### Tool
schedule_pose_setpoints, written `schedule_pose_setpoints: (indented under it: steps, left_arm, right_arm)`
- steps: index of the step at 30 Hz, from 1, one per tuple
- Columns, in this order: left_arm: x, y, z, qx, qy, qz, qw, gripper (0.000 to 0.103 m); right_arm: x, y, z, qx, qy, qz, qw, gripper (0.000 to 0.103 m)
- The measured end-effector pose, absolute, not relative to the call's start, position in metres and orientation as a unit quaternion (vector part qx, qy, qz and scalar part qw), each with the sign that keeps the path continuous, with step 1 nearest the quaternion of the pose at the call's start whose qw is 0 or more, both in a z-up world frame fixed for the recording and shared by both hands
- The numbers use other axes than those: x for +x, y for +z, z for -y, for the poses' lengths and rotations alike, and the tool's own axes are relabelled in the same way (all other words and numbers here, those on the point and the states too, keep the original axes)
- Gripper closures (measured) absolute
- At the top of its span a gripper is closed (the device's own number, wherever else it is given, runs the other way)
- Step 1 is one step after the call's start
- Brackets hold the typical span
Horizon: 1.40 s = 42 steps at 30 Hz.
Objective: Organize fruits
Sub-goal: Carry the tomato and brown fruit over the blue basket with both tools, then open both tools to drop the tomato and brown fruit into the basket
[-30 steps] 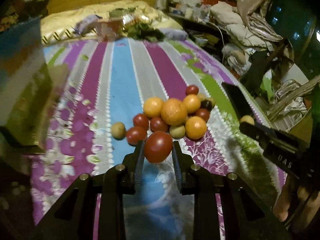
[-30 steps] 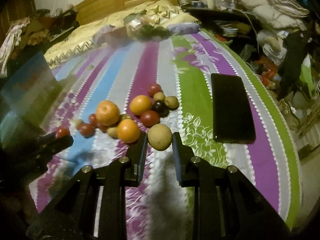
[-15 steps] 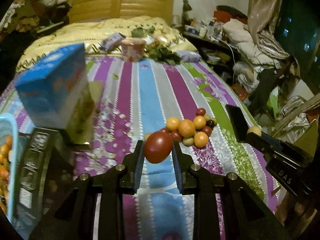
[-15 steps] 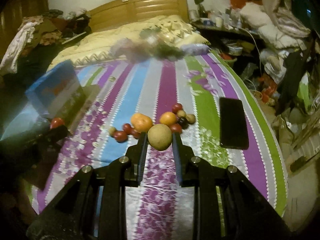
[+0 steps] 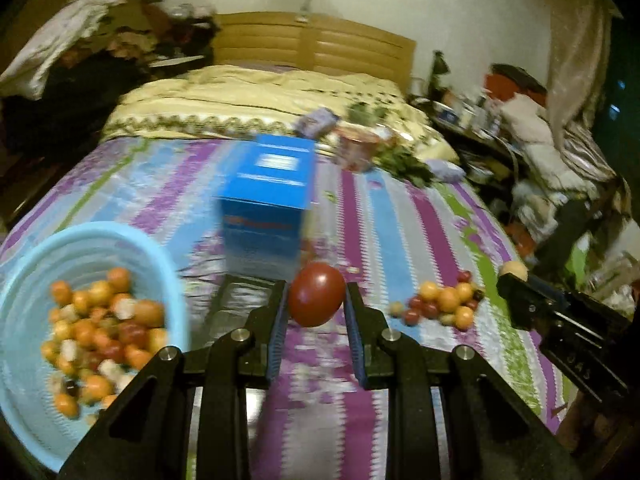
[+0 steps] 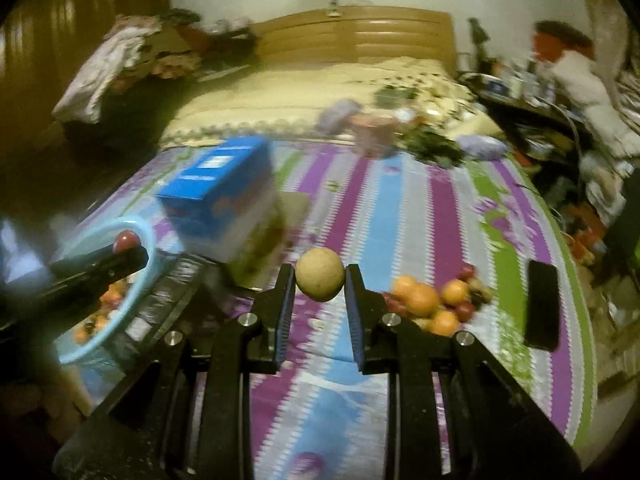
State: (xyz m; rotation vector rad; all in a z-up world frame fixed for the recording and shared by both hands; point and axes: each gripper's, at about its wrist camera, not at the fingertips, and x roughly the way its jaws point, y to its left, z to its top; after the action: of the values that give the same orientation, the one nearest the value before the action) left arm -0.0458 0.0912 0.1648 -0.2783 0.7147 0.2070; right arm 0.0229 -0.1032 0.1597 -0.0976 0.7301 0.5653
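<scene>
At far left in the left wrist view we find a light blue basket (image 5: 120, 236) on the striped bedspread (image 5: 400, 216), part filled with small orange, red and pale fruits; its contents are blurred. Just right of it lies a dark flat item we cannot identify, and behind that stands a blue box (image 5: 268, 196).

At centre, the left gripper (image 5: 316, 300) is clamped on a red tomato (image 5: 316, 294), one finger against each side, the fruit held clear of the bedspread. We note it sits right of the basket, not over it.

Further right, a loose pile of fruit (image 5: 444, 304) lies on the bedspread: oranges, small red fruits and a few pale ones, touching one another. At the right edge the right gripper (image 5: 516, 276) shows from the side with a tan fruit at its tip.

In the right wrist view the same order holds. The basket (image 6: 146, 240) is at far left, with the left gripper (image 6: 128, 248) in front of its rim carrying the tomato (image 6: 126, 240). The box (image 6: 220, 196) stands next. At centre the right gripper (image 6: 320, 280) is closed on a round tan fruit (image 6: 320, 274), gripped on both sides and raised above the bedspread (image 6: 440, 208). The pile (image 6: 436, 300) lies just right of it. A black phone (image 6: 542, 304) lies flat near the right edge, apart from the pile.
</scene>
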Motion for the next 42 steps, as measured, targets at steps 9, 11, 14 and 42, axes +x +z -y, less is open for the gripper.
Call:
schedule_pose_setpoints:
  steps: [9,11,14,42]
  left_arm:
    - [-0.110,0.167,-0.195,-0.175,0.199,-0.346,0.900,0.075]
    - [-0.126,0.166,-0.215,-0.181,0.217,-0.347,0.894,0.075]
    - [-0.145,0.165,-0.241,-0.189,0.238,-0.349,0.887,0.075]
    - [-0.173,0.101,-0.324,-0.252,0.247,-0.430,0.831,0.075]
  right_arm:
    - [-0.007,0.177,0.008,-0.081,0.366,-0.348,0.860,0.077]
    - [-0.015,0.178,-0.013,-0.089,0.383,-0.348,0.851,0.077]
    - [-0.022,0.176,-0.038,-0.096,0.403,-0.353,0.839,0.077]
    - [-0.049,0.117,-0.150,-0.172,0.457,-0.465,0.738,0.077]
